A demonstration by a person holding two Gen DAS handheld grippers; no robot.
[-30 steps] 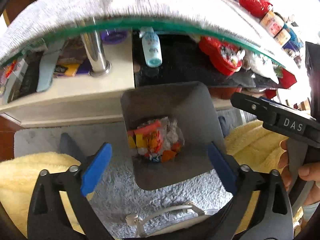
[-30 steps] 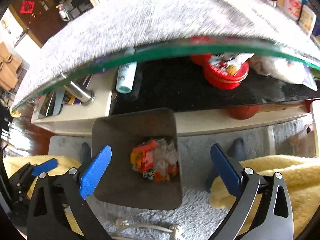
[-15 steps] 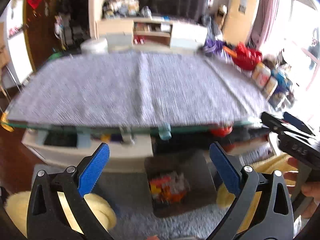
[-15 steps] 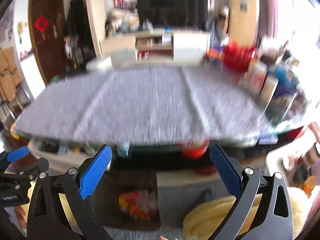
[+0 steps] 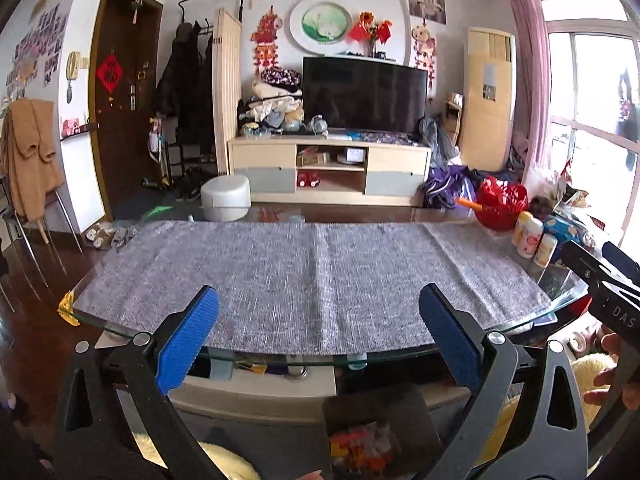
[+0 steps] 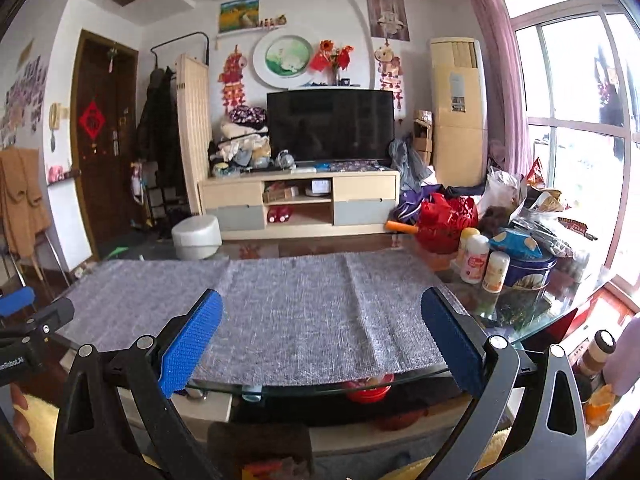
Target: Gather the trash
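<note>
Both the left gripper [image 5: 318, 334] and right gripper [image 6: 320, 336] hover spread and empty over the bare grey woven table mat [image 5: 312, 276]; colourful wrappers [image 5: 364, 446] fill the near dark floor bin [image 5: 412, 404], which careless reaching could topple.

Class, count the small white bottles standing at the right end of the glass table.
2: a larger bottle with a pink label, and a smaller bottle beside it, right of the grey cloth. Clutter may hide more.
</note>
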